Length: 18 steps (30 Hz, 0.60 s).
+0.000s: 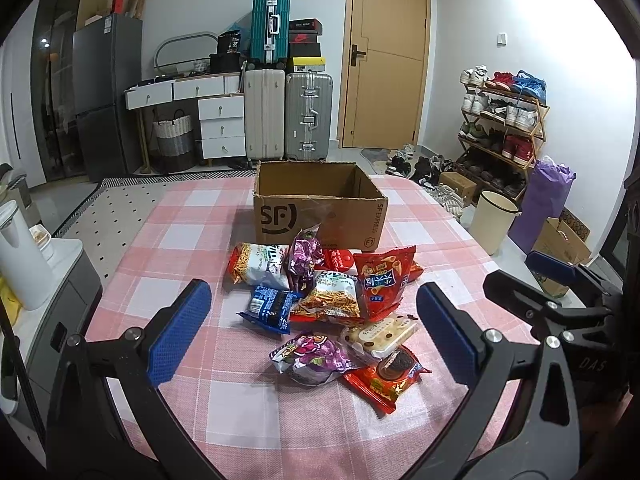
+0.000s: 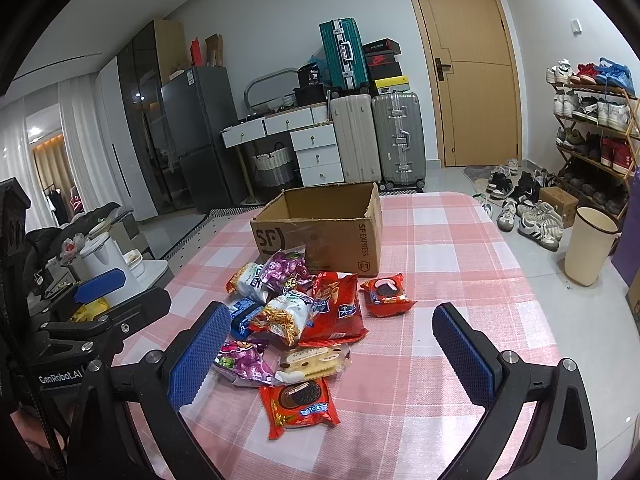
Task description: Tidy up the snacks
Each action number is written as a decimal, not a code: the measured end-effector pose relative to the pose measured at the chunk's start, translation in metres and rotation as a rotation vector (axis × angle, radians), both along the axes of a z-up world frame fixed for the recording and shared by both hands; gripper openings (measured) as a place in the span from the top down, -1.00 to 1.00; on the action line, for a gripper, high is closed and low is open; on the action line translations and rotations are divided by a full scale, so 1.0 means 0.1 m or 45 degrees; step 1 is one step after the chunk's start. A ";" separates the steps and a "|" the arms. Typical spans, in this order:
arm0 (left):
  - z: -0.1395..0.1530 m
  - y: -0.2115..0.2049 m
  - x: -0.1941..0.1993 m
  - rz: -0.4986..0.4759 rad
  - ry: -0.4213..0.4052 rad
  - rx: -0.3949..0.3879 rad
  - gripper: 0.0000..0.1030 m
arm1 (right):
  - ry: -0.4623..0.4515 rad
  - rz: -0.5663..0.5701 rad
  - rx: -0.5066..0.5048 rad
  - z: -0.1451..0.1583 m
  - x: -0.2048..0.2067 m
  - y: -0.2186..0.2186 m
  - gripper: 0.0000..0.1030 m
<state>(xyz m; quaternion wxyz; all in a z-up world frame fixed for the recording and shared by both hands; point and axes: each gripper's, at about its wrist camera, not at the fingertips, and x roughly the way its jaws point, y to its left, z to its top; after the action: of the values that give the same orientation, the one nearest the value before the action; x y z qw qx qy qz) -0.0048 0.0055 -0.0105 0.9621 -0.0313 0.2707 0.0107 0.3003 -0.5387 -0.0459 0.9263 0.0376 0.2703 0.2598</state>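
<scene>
Checked cloth covers the surface (image 1: 168, 240), where snacks (image 1: 332, 300) lie heaped just before the empty box (image 1: 320, 208); my left tool (image 1: 314, 332) and right tool (image 2: 332, 350) hover spread wide, ready to pick.

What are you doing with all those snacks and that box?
A person holds a hand-held gripper in each hand above a table with a pink checked tablecloth. Both the left hand-held gripper and the right hand-held gripper are open and hold nothing. A pile of colourful snack packets lies on the cloth in front of an open brown cardboard box. No snack shows inside the box, so the sorting seems not yet begun.
</scene>
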 end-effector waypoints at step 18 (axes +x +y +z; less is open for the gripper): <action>0.00 0.02 -0.01 0.011 0.000 -0.003 -0.99 | 0.019 0.009 -0.012 -0.05 -0.01 -0.04 -0.99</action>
<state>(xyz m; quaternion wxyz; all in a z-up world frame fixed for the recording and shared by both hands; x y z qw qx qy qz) -0.0060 0.0072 -0.0108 0.9620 -0.0336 0.2705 0.0147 0.2996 -0.5430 -0.0511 0.9235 0.0343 0.2785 0.2614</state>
